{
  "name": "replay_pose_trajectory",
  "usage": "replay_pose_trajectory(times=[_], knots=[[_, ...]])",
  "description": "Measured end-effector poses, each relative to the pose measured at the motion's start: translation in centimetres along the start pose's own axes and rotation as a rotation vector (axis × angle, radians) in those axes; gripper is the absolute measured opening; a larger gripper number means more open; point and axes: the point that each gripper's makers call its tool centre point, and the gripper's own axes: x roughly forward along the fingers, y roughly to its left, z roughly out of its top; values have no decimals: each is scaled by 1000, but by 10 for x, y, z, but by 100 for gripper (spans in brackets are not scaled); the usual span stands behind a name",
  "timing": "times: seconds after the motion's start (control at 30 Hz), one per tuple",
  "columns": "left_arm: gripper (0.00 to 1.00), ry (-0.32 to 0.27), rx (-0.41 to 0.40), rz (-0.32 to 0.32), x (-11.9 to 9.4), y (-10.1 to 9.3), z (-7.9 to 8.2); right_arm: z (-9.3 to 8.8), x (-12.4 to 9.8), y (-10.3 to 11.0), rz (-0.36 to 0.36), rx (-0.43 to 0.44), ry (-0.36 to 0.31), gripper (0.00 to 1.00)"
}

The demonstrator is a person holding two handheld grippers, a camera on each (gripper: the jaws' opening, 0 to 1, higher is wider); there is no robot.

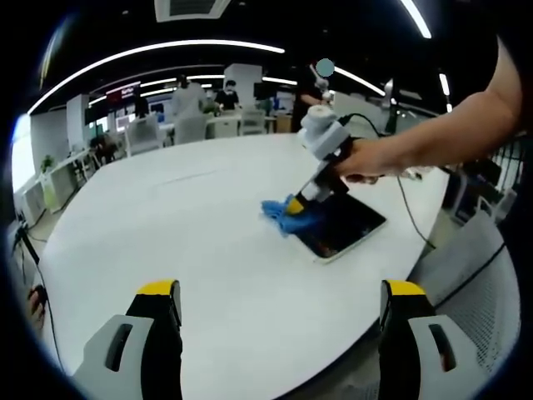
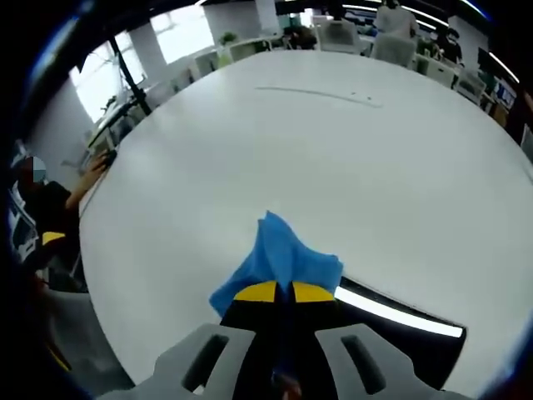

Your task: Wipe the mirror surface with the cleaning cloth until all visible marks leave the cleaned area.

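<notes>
Tongs of the right gripper point(image 2: 281, 292), yellow-tipped, are clamped together on a crumpled blue cleaning cloth point(image 2: 277, 257), which is pressed against the near edge of a flat, dark, rectangular mirror with a pale frame point(image 2: 408, 329). In the left gripper view, the mirror point(image 1: 343, 227) is seen lying on a large white oval table point(image 1: 200, 242), with the cloth point(image 1: 287, 215) at its left edge under the right gripper point(image 1: 297, 212). The left gripper point(image 1: 279, 302) is held near the table's edge, well apart from the mirror, its tongs spread apart and empty.
</notes>
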Motion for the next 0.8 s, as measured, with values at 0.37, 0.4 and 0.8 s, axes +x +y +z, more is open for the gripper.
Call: replay_pose_trajectory(times=[0.37,0.4,0.8], knots=[[100,4,1,0,0,1,-1,8,3,-4,-9,5,-9,0],[100,6,1,0,0,1,-1,8,4,-4,-7,17,-6,0],[100,6,5,2,0,0,0,9,8,-6,6,13,-7,0]])
